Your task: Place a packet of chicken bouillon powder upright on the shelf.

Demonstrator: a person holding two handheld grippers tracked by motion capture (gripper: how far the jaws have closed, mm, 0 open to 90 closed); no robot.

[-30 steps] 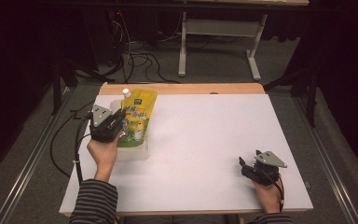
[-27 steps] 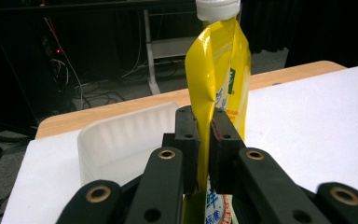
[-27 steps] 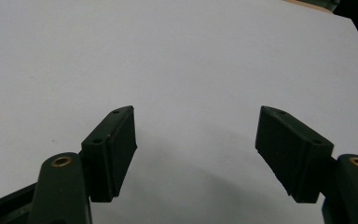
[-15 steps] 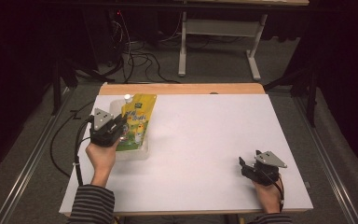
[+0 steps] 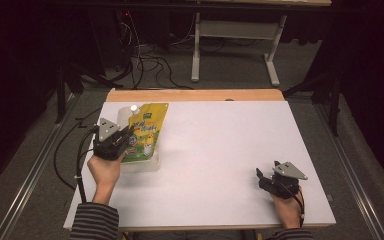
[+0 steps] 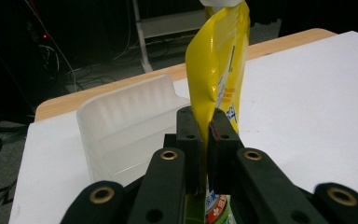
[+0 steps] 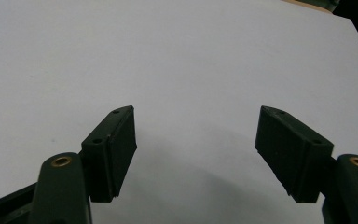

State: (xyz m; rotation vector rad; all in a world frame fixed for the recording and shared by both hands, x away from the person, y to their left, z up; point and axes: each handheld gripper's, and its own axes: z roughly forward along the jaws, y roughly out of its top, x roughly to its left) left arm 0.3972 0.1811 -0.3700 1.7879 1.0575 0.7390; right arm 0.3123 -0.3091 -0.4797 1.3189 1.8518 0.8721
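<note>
1. White tabletop (image 5: pixel 220 150), high view: a wooden edge strip runs along its far side at 12 o'clock; dark floor with loose cables lies beyond.
2. Left gripper (image 5: pixel 125 142), at about 9 o'clock on the tabletop, held in the person's left hand (image 5: pixel 105 170); a striped sleeve (image 5: pixel 94 222) enters from 7 o'clock.
3. Yellow pouch (image 5: pixel 145 132), at about 10 o'clock on the tabletop: a flexible spouted pack with a white cap (image 5: pixel 134 108) at its far end and printed graphics on its face. Its near end lies between the left gripper's jaws.
4. Left gripper view: the two black jaws are pressed onto the pouch (image 6: pixel 219 70), pinching the thin yellow film edge-on between them; the pouch rises toward 12 o'clock with its white cap at the top edge.
5. Clear plastic tray (image 6: pixel 126 126), translucent and open-topped, sits on the tabletop just beside the pouch, toward 9 o'clock of the jaws; in the high view the tray (image 5: pixel 147 164) shows under the pouch's near end.
6. Right gripper (image 5: pixel 263 179), at about 5 o'clock on the tabletop, held in the person's right hand (image 5: pixel 287 207), well apart from the pouch.
7. Right gripper view: the jaws are spread wide, with bare white tabletop (image 7: pixel 191 70) between them and nothing held.
</note>
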